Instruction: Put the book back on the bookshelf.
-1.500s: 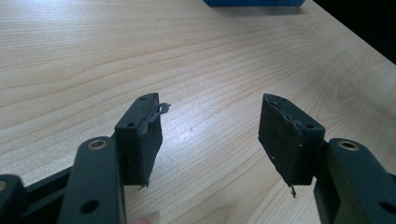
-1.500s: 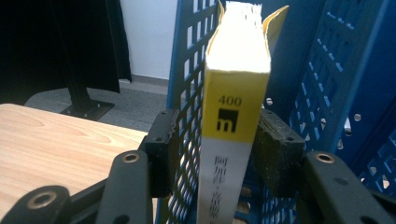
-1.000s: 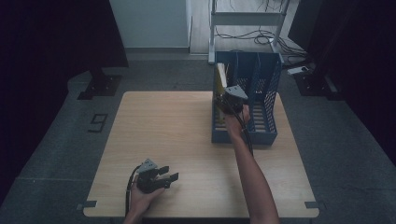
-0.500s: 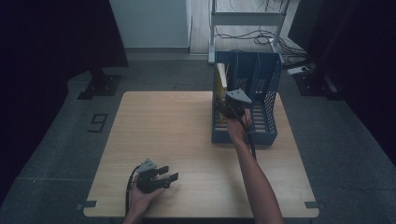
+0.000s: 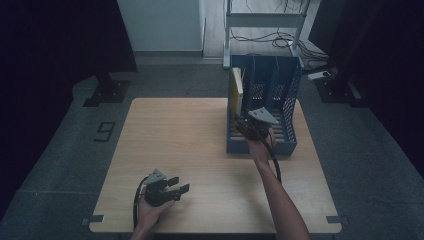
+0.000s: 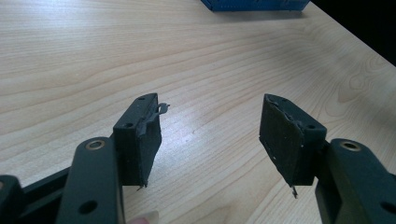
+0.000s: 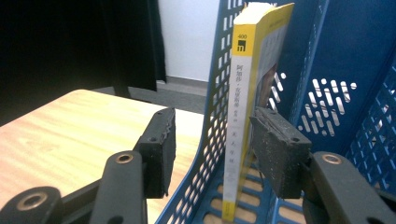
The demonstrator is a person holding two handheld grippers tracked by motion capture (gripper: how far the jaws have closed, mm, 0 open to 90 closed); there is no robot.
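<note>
The left gripper (image 5: 172, 189) rests on the table (image 5: 200, 150), jaws apart and empty. The right gripper (image 7: 212, 149) stands open astride the rack (image 7: 212, 135) wall and book (image 7: 243, 107); better to shift inside, then close on the spine only.

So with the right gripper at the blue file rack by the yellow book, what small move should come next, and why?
Probably shift the right gripper sideways into the compartment until both jaws flank the yellow book. At present its open jaws straddle the perforated side wall of the blue file rack along with the upright book, so closing would likely pinch both. The left gripper rests open on the table.
</note>
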